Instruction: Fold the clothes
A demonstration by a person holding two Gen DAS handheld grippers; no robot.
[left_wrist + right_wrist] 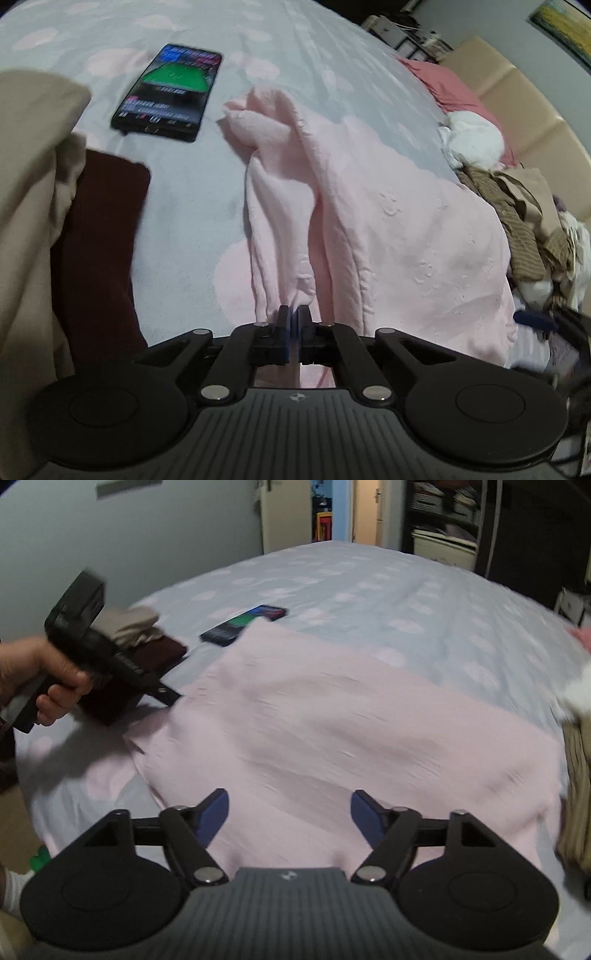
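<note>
Motion blur smears the pink garment [332, 720], and the unfolded clothes pile [535, 229] runs past the frame's edge.

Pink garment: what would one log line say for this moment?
left gripper: shut on pink garment | right gripper: open, above it | phone: beside garment on bed

Left tool [294, 317] pinched closed, right tool [289, 818] spread wide

A bed [369, 590] in grey, pink-spotted cover carries a pink garment [332, 720] ahead of the right claw [289, 818], a phone [243, 624] beyond, folded clothes [147, 635] far left.
</note>
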